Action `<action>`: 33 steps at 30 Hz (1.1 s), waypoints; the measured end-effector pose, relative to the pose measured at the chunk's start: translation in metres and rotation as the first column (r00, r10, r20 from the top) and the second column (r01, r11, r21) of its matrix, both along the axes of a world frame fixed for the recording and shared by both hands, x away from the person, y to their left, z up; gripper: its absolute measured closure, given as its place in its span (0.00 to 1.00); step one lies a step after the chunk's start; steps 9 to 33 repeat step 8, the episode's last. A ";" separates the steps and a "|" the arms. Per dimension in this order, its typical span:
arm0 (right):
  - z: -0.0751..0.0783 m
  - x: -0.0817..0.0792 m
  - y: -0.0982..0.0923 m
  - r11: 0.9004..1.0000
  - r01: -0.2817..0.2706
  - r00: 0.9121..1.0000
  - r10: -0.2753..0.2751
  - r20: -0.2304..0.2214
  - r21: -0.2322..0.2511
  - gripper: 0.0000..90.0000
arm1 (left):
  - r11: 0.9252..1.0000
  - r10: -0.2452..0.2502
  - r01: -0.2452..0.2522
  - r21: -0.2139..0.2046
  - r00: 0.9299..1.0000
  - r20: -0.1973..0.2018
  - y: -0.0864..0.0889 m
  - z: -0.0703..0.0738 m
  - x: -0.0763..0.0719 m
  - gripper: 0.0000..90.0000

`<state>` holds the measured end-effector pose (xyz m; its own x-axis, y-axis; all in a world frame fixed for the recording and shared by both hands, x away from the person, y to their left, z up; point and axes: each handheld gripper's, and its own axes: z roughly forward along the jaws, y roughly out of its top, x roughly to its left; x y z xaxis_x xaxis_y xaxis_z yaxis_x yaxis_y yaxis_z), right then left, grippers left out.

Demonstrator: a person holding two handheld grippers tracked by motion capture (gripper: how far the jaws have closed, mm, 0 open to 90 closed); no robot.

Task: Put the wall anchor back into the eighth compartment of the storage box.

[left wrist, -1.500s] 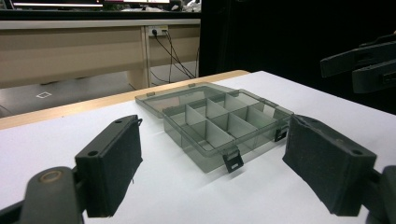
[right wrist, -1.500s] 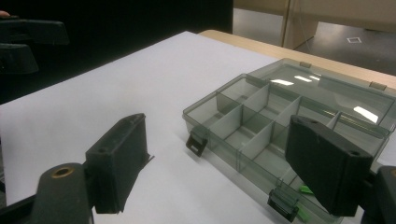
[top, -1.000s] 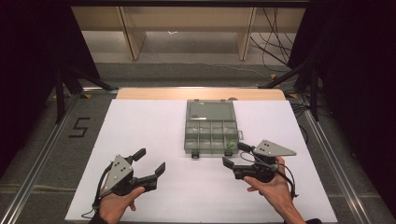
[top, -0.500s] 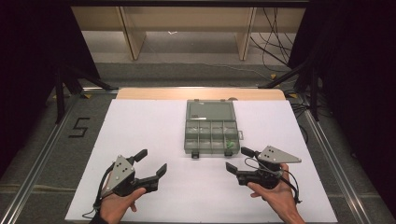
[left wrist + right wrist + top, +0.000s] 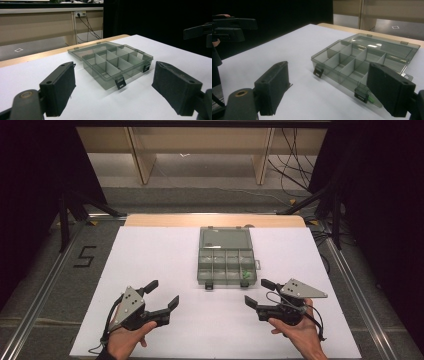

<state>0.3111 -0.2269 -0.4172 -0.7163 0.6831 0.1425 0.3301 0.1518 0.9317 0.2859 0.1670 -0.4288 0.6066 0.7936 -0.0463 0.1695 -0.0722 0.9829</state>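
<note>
A grey see-through compartment box (image 5: 224, 268) lies on the white table sheet (image 5: 150, 255), its lid (image 5: 225, 239) folded flat behind it and two black latches at its near edge. A small green piece (image 5: 245, 274) sits in its front right compartment. My left gripper (image 5: 162, 293) is open and empty, near-left of the box. My right gripper (image 5: 258, 292) is open and empty, just near-right of the box. The box (image 5: 117, 62) sits ahead between the pads in the left gripper view. In the right gripper view the box (image 5: 357, 62) lies ahead to the right, with the green piece (image 5: 372, 100) by the near latch.
A wooden strip (image 5: 215, 220) edges the table's far side. Metal rails (image 5: 45, 285) run along both sides, and a "5" mark (image 5: 84, 256) is on the floor at the left. Cables (image 5: 295, 165) lie beyond the table. White sheet stretches between and around the grippers.
My right gripper has drawn back slightly toward the near edge and to the right, away from the box. The left gripper and the box have stayed put.
</note>
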 end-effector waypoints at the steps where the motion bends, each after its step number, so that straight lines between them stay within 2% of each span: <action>1: 0.000 0.000 0.001 1.000 -0.001 1.000 0.001 0.002 0.007 0.21 | 1.000 0.000 0.000 0.000 1.000 0.000 0.000 0.000 0.000 0.20; 4: -0.001 0.000 0.002 1.000 -0.011 1.000 0.011 -0.008 -0.003 0.21 | 1.000 0.001 -0.001 0.000 1.000 0.001 0.000 0.000 0.000 0.19; 8: -0.001 0.000 0.003 1.000 -0.006 1.000 0.006 0.001 -0.008 0.21 | 1.000 0.000 0.000 -0.001 1.000 0.003 0.000 0.000 0.000 0.19; 33: -0.001 0.000 0.003 1.000 -0.006 1.000 0.006 0.001 -0.008 0.21 | 1.000 0.000 0.000 -0.001 1.000 0.003 0.000 0.000 0.000 0.19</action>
